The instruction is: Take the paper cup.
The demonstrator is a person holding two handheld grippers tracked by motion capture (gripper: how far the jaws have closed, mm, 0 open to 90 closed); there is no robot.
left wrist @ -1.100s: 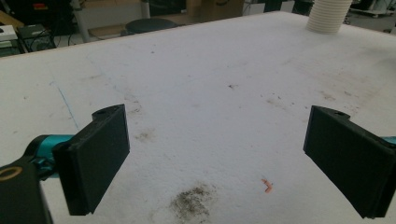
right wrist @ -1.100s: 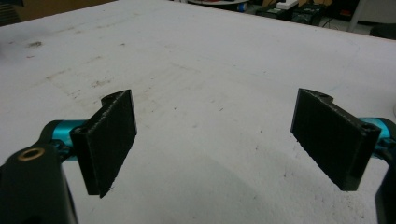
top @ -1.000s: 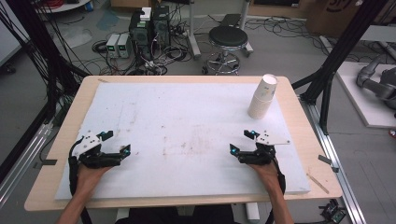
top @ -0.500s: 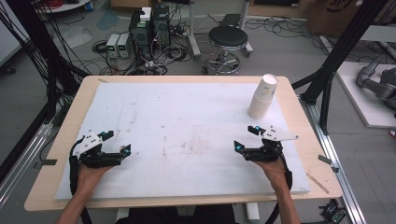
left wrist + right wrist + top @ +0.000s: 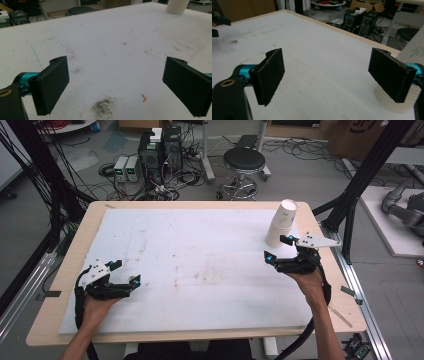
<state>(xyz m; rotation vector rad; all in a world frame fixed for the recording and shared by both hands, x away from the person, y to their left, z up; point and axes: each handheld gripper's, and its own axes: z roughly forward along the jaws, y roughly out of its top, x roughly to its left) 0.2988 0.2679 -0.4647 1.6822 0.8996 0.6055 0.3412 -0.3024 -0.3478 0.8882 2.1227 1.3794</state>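
Since the earlier frame the right gripper [image 5: 278,248] has travelled forward across the counter [image 5: 65,270] and now sits just beside the stack of paper cups [image 5: 281,222], jaws spread wide, apparently lining up a grasp. The left gripper [image 5: 126,272], also wide and holding nothing, rests well apart from the stack, likely waiting. In the right gripper view the stack [image 5: 412,75] is partly masked by a jaw and cut off at the edge; the cup count is unclear.

In the right gripper view, the stack of paper cups [image 5: 397,103] sits behind the right-hand jaw of the right gripper [image 5: 325,75], its top cut off by the frame. In the left gripper view, its ribbed base [image 5: 177,6] sits far ahead, top likewise cropped.
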